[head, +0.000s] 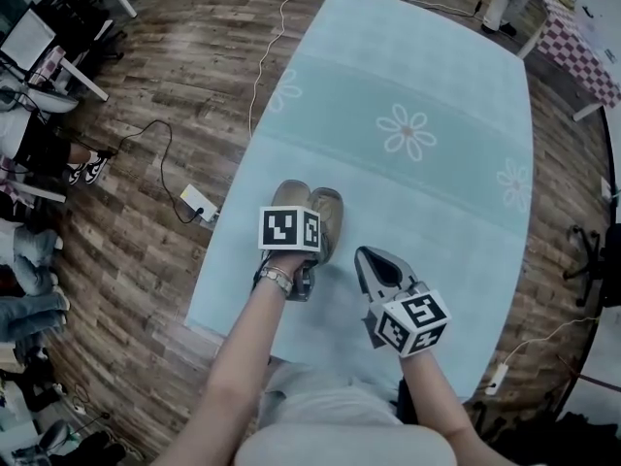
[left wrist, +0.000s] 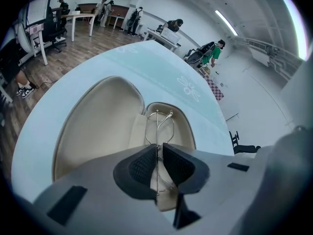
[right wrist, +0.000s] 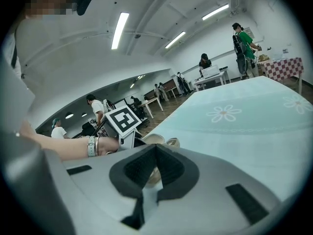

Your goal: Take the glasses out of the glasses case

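The glasses case (head: pixel 327 209) lies open on the pale blue tablecloth (head: pixel 417 85), beige inside. In the left gripper view its lid (left wrist: pixel 98 126) spreads to the left and its base (left wrist: pixel 185 124) holds thin wire-rimmed glasses (left wrist: pixel 159 124), folded. My left gripper (left wrist: pixel 159 150) points steeply down into the base, its pads closed narrowly on the glasses' wire frame. In the head view its marker cube (head: pixel 289 229) covers the jaws. My right gripper (head: pixel 366 254) hovers just right of the case, shut with nothing held. In its own view, the right gripper (right wrist: pixel 156 148) aims at the case (right wrist: pixel 157 139).
The cloth carries flower prints (head: pixel 407 130). The table's near edge (head: pixel 233 333) runs just in front of the person. A power strip (head: pixel 199 202) and cables lie on the wooden floor at left. A chair (head: pixel 592 260) stands at right. People work at desks further off.
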A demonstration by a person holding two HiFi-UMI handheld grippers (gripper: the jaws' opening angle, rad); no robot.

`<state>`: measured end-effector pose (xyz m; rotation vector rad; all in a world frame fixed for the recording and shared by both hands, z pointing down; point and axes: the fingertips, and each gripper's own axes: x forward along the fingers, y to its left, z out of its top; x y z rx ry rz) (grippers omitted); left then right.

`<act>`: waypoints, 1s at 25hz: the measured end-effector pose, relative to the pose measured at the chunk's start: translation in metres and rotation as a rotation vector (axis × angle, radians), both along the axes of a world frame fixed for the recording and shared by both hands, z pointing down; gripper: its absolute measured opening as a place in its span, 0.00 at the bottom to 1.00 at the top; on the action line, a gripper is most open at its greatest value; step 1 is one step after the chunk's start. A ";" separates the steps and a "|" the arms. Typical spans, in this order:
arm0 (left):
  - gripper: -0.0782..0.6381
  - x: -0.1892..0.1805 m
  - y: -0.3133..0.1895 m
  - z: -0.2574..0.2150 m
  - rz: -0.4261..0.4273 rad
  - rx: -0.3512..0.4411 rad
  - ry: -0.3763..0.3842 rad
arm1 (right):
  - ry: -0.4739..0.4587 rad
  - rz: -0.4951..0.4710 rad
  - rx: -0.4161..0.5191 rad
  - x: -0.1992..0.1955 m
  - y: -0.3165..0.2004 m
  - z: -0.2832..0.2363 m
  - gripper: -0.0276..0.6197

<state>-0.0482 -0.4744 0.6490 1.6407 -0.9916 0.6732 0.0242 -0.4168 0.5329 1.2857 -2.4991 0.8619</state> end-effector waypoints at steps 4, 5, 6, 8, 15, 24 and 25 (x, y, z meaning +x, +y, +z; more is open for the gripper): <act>0.16 -0.001 -0.001 0.000 0.009 0.019 -0.013 | 0.009 -0.001 -0.006 -0.003 0.002 0.003 0.05; 0.16 -0.002 -0.001 0.000 0.009 0.025 -0.022 | 0.011 0.002 -0.006 -0.003 0.001 0.003 0.05; 0.16 -0.002 -0.002 0.000 0.007 0.031 -0.029 | 0.011 0.005 -0.005 -0.002 0.001 0.002 0.05; 0.15 -0.002 -0.003 -0.001 -0.002 0.042 -0.026 | 0.013 0.012 -0.001 0.000 0.001 0.001 0.05; 0.15 -0.004 -0.005 -0.012 -0.059 0.060 0.039 | 0.011 0.033 0.014 0.007 0.001 -0.008 0.05; 0.15 -0.004 -0.001 -0.031 -0.084 0.101 0.125 | 0.010 0.037 0.049 0.002 0.009 -0.019 0.05; 0.15 -0.003 0.000 -0.033 -0.079 0.109 0.123 | 0.010 0.037 0.055 0.002 0.010 -0.021 0.05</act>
